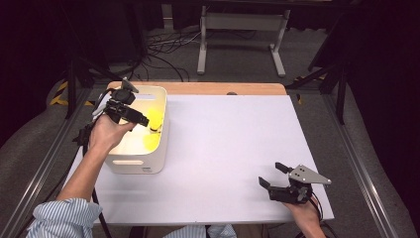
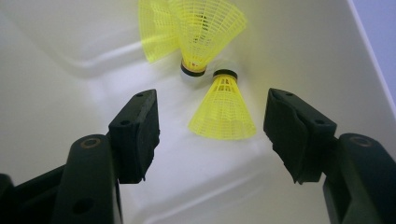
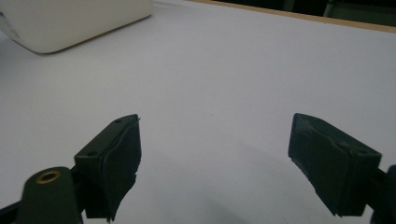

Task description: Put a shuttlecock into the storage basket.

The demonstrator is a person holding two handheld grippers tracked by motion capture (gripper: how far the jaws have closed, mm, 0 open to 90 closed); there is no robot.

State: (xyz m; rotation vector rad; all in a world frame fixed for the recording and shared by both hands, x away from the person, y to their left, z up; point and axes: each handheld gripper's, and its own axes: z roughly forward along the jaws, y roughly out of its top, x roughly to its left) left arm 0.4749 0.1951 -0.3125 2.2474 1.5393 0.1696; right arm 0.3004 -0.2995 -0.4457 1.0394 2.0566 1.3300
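A white bin (image 1: 136, 163) stands at the left of the table with yellow shuttlecocks (image 1: 154, 119) inside. My left gripper (image 1: 147, 123) reaches down into it, open. In the left gripper view my left gripper (image 2: 210, 95) has its jaws spread wide. One shuttlecock (image 2: 223, 112) lies on the bin floor beyond and between them, untouched, its dark cork pointing away. A second shuttlecock (image 2: 205, 32) leans just behind it, cork down. My right gripper (image 1: 271, 173) rests open near the table's front right corner. In its own view my right gripper (image 3: 215, 135) holds nothing over the white surface.
The white tabletop (image 1: 228, 148) stretches between bin and right gripper, with a wooden edge (image 1: 223, 88) at the back. The bin's corner (image 3: 70, 23) shows far off in the right gripper view. Cables (image 1: 168, 49) and a stand's legs (image 1: 237, 44) lie on the floor behind.
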